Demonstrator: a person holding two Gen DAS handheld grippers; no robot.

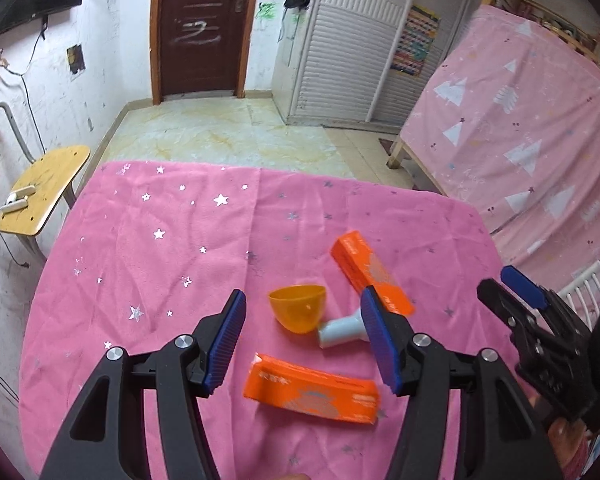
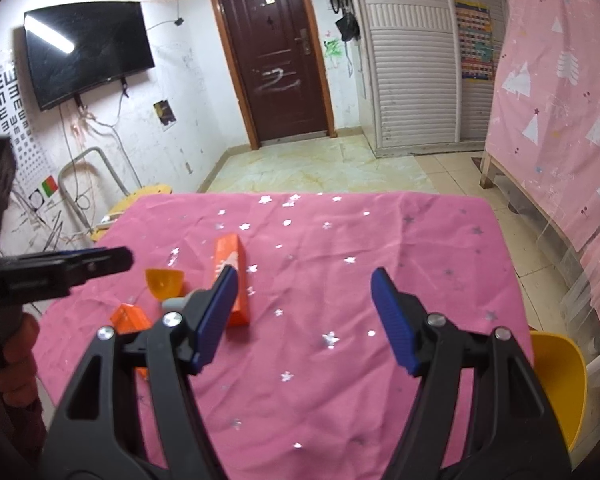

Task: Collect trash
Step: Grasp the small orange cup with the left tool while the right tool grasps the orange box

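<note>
On the pink star-print tablecloth [image 1: 160, 260] lie two orange cartons, one near [image 1: 312, 392] and one farther right [image 1: 370, 272]. An orange half-shell cup [image 1: 298, 308] lies on its side against a pale blue-grey stub [image 1: 340, 330]. My left gripper [image 1: 302, 294] hovers open above the cup and stub, its pads touching nothing. My right gripper [image 2: 305, 271] stands open over bare cloth [image 2: 340, 240], to the right of the far carton [image 2: 230, 276], cup [image 2: 164, 280] and near carton [image 2: 132, 318]. Each gripper shows at the edge of the other's view.
A wooden chair seat [image 1: 44, 196] stands left of the table. A bed under a pink sheet [image 1: 520, 120] runs along the right. A yellow plastic tub or seat [image 2: 560, 380] sits at the table's right near corner. A hand [image 2: 16, 344] holds the left gripper.
</note>
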